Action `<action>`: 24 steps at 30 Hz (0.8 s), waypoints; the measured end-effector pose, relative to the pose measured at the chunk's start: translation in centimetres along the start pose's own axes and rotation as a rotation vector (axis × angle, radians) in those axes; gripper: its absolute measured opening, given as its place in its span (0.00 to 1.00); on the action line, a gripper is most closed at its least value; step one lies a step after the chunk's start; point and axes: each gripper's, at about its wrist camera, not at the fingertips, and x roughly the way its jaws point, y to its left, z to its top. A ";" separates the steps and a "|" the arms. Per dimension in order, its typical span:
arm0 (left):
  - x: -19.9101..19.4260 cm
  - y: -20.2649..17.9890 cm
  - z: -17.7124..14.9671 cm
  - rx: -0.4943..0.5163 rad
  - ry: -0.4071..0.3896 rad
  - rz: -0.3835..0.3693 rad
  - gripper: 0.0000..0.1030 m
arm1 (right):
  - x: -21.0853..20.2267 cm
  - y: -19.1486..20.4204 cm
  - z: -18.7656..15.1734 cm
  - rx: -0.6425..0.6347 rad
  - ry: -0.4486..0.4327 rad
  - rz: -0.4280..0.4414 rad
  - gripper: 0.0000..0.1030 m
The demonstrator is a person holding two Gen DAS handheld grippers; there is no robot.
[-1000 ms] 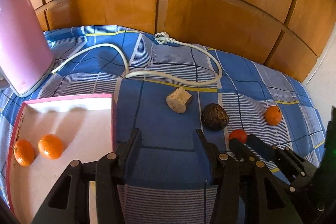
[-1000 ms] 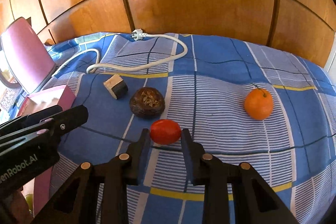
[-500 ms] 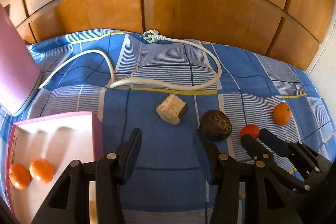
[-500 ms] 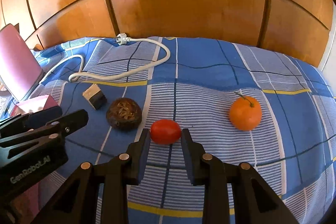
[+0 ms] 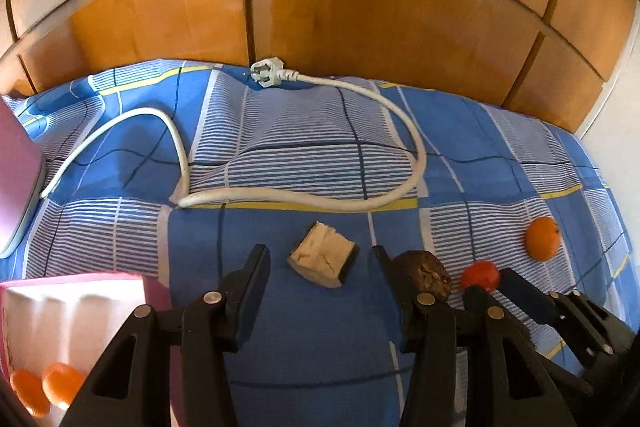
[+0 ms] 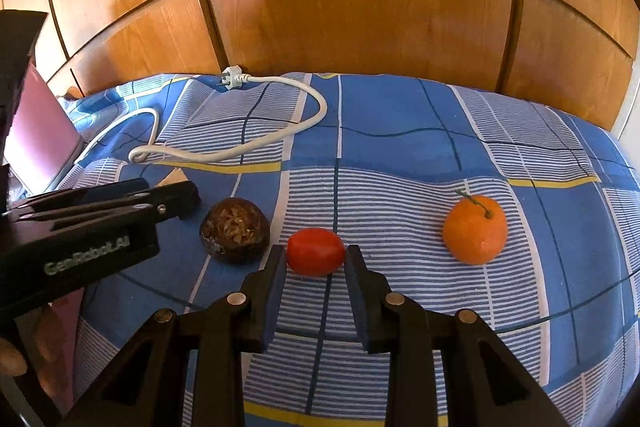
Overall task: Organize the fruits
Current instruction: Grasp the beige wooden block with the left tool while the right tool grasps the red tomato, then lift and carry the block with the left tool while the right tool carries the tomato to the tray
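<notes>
Gripping the small red tomato (image 6: 315,257) with my right gripper (image 6: 316,259), I have both fingertips pressed against its sides while it sits on the blue striped bedsheet (image 6: 400,155). Taking that tomato as my marker: the dark brown wrinkled fruit (image 6: 235,235) lies just beside it toward the pink box, not touching it, and the orange (image 6: 475,229) with its short stem lies on the other side, well apart. Past the brown fruit is a pale block with a dark edge (image 5: 323,259), and my left gripper (image 5: 320,263) hovers there with its jaws apart, the block lying just ahead of the gap and nothing clamped between them. Farther from the tomato on that same side stands the pink box (image 5: 72,307), with two small oranges (image 5: 44,387) lying in its near corner. A white power cord (image 5: 304,199) loops across the sheet beyond the block, its plug (image 5: 266,73) resting close to the wooden panelling (image 5: 360,19) behind the bed.
</notes>
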 end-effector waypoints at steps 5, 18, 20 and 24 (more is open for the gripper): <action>0.9 0.4 -0.2 -0.020 0.029 -0.034 0.38 | 0.0 0.0 0.1 -0.001 0.001 0.002 0.30; -5.4 -1.9 -5.7 -0.007 0.015 -0.058 0.38 | -2.7 -0.3 -3.0 0.025 0.036 0.028 0.29; -6.5 -2.5 -7.2 -0.002 0.013 -0.061 0.38 | -3.5 -0.6 -3.7 0.038 0.043 0.031 0.29; -8.4 -3.9 -10.1 0.016 0.011 -0.071 0.38 | -5.2 -1.5 -5.4 0.058 0.056 0.029 0.29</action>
